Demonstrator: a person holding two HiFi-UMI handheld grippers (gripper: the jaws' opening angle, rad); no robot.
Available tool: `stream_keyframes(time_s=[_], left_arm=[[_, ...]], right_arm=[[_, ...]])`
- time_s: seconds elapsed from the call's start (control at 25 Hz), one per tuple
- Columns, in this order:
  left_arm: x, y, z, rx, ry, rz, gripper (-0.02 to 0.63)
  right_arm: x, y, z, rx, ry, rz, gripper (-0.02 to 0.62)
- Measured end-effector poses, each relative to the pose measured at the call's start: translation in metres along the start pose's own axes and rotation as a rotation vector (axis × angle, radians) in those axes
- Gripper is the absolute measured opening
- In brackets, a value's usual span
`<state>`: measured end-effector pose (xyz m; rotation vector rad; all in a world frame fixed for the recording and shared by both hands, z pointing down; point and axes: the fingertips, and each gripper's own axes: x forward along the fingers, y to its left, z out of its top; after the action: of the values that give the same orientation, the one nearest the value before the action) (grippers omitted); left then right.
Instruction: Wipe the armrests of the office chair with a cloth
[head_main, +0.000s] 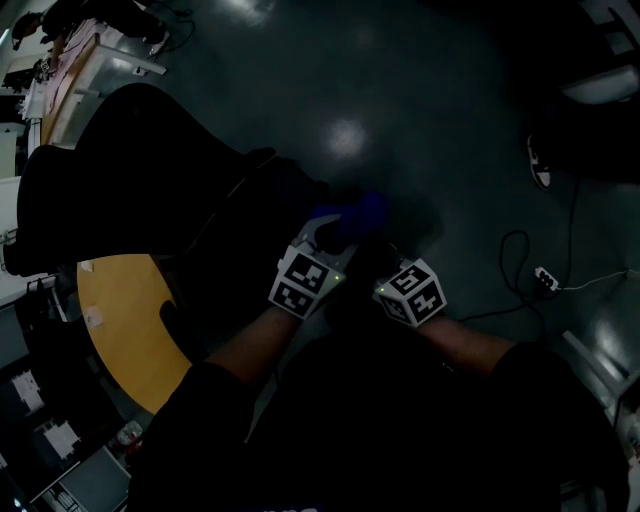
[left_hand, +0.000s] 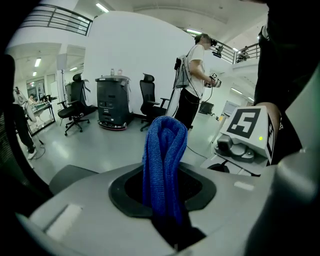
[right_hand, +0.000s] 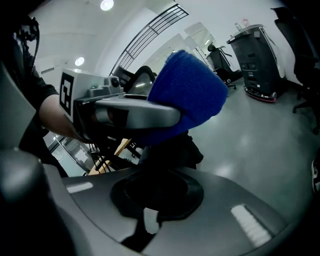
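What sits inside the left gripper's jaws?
A folded blue knitted cloth stands upright between the jaws of the left gripper. Its lower end is darkened and covered by the jaws, so it cannot be seen.

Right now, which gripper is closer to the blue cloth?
Left. The left gripper is clamped on the blue cloth. The right gripper sits close beside it, just short of the cloth.

Dark cabinet (left_hand: 112, 102) against a white wall (left_hand: 135, 50); black chairs (left_hand: 148, 95) either side of it, glossy grey floor (left_hand: 90, 150) before it, strip lights (left_hand: 102, 7) above.
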<state>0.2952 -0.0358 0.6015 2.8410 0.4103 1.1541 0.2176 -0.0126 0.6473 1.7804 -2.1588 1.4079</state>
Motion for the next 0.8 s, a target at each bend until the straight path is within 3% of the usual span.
stream_keyframes(time_s=[0.4, 0.8], left_arm=[[-0.013, -0.053, -0.005, -0.08, -0.07, -0.074, 0.118], [-0.08, -0.013, 0.001, -0.235, -0.244, 0.111, 0.12]], right_arm=[[-0.007, 0.001, 0.002, -0.071, 0.048, 0.011, 0.005], [-0.019, 0.036, 0.038, -0.179, 0.029, 0.087, 0.005]])
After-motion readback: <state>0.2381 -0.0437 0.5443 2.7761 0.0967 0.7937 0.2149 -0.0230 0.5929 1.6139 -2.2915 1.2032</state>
